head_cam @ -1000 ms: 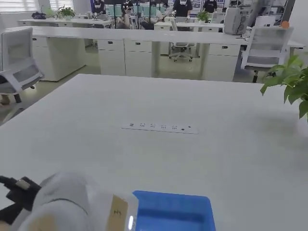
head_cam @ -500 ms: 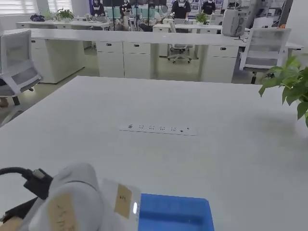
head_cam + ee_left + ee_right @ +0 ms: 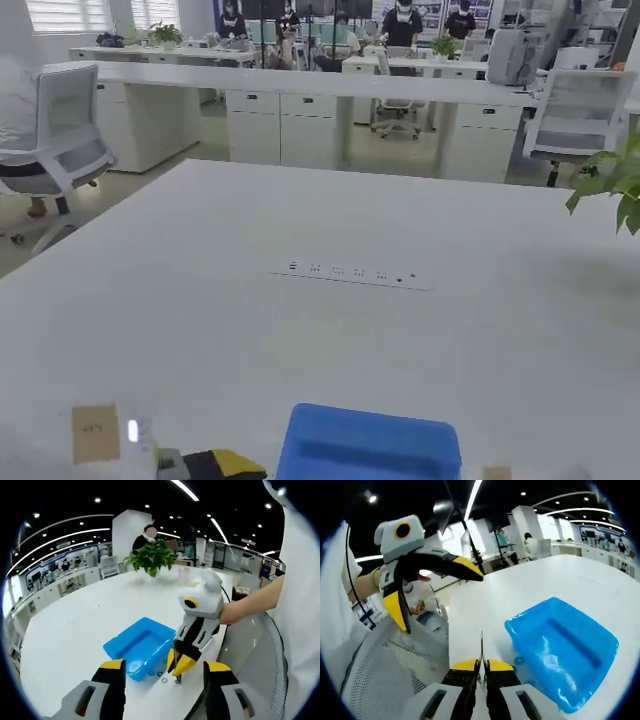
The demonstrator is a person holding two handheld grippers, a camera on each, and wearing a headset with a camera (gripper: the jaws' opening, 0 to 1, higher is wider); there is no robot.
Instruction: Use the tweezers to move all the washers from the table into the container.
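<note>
1. A broad white counter (image 3: 200, 310) in an open office carries a flush power strip (image 3: 350, 274). The blue container (image 3: 370, 445) sits at its near edge, and a potted plant (image 3: 612, 180) stands at the right.
2. In the left gripper view, the left gripper (image 3: 165, 669) has its jaws spread wide with nothing between them.
3. Ahead of them, the right gripper (image 3: 179, 666) points down, jaws clenched on the tweezers (image 3: 177, 678), whose tips hang close to the counter.
4. The washers (image 3: 164, 680) lie on the counter just beside the container's near wall and just beside the tweezer tips. Whether the tips touch one I cannot tell.
5. In the right gripper view, that gripper's own jaws press together on the tweezers, which stick out straight ahead. One washer (image 3: 518, 660) lies to the right of the tips, apart from them, against the container wall.
6. There the left gripper (image 3: 443, 602) hangs at upper left, jaws released.
</note>
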